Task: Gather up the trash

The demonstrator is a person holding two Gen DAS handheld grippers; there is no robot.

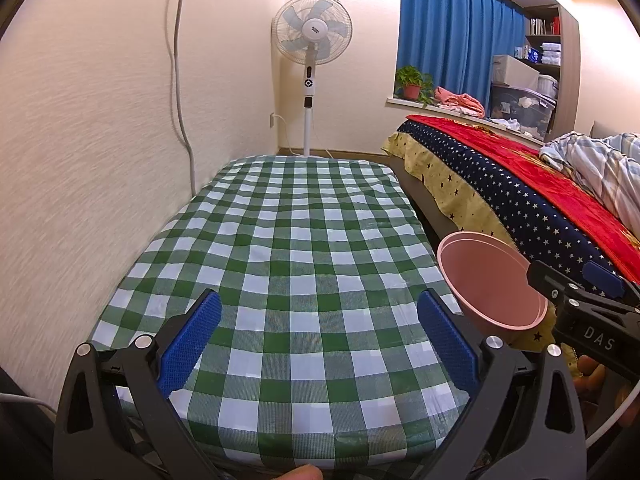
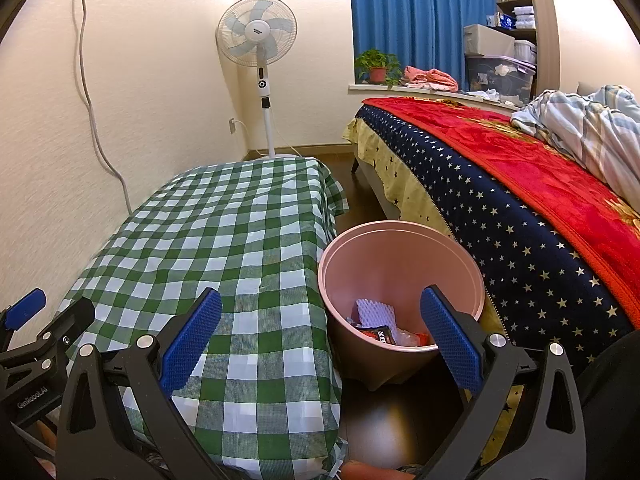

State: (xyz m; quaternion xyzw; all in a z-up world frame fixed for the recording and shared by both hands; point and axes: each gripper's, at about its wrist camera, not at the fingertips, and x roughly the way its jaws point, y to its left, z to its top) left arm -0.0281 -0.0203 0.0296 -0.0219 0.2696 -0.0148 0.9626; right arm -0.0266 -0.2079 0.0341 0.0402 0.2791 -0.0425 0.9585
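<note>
Both claws released, holding nothing. Left claw (image 1: 318, 340) over the bare checked table (image 1: 280, 240). Pink bin (image 2: 400, 276) on the floor at the right claw's (image 2: 320, 340) 1 o'clock, between table and bed (image 2: 520, 200), holds wrappers (image 2: 384, 324); collection appears complete.

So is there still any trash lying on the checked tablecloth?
No, the green checked tablecloth shows only bare cloth, while wrappers lie inside the pink bin beside it.

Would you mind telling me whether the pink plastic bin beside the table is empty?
Not empty: the pink plastic bin holds white foam netting and dark wrappers at its bottom.
</note>
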